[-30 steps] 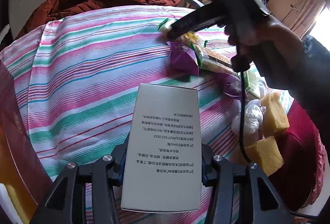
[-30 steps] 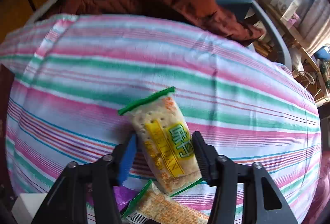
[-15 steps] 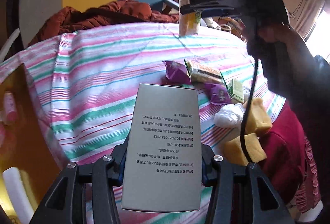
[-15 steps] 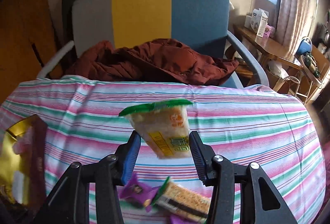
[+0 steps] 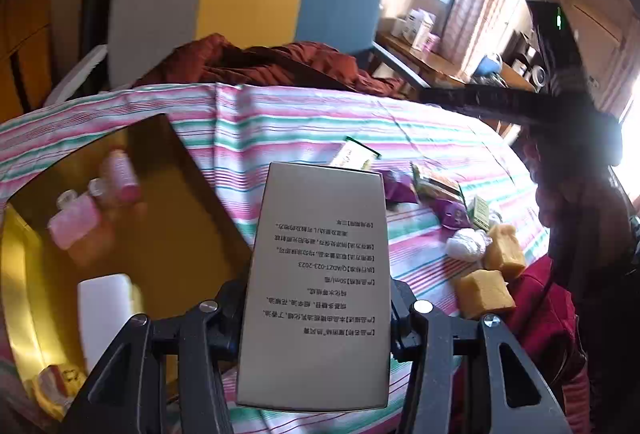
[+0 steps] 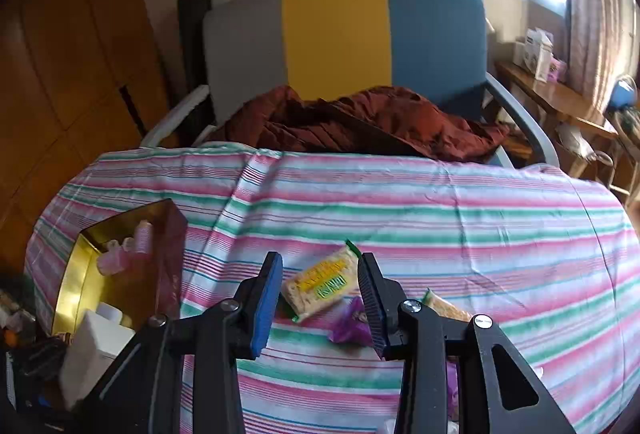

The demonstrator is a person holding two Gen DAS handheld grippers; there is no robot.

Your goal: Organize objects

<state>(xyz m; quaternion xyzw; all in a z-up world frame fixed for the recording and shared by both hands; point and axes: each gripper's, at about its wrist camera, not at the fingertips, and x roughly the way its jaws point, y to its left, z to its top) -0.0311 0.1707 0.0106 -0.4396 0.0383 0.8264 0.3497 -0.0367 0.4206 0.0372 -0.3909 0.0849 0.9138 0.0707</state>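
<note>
My left gripper (image 5: 318,294) is shut on a grey carton (image 5: 320,274) with printed text, held above the striped tablecloth. Just to its left is a gold-lined box (image 5: 24,274) holding pink bottles (image 5: 76,218) and a white bottle (image 5: 106,306). My right gripper (image 6: 320,266) is open and raised over the table. A yellow-and-green cracker packet (image 6: 320,284) lies loose on the cloth below its fingers. The left wrist view also shows this packet (image 5: 354,156) and the right gripper (image 5: 460,100) as a dark shape at upper right. The gold-lined box (image 6: 72,282) sits at the table's left.
Purple snack packets (image 5: 396,186), a second cracker packet (image 5: 436,182), a white wrapped ball (image 5: 466,244) and yellow sponge cubes (image 5: 484,292) lie at the right. A chair with a rust-red jacket (image 6: 360,122) stands behind the table. A person's red garment (image 5: 548,314) is at the right edge.
The right gripper lifted the cracker packet, then opened; the packet now lies on the cloth. The left gripper kept the carton and swung left, bringing the gold-lined box into view.
</note>
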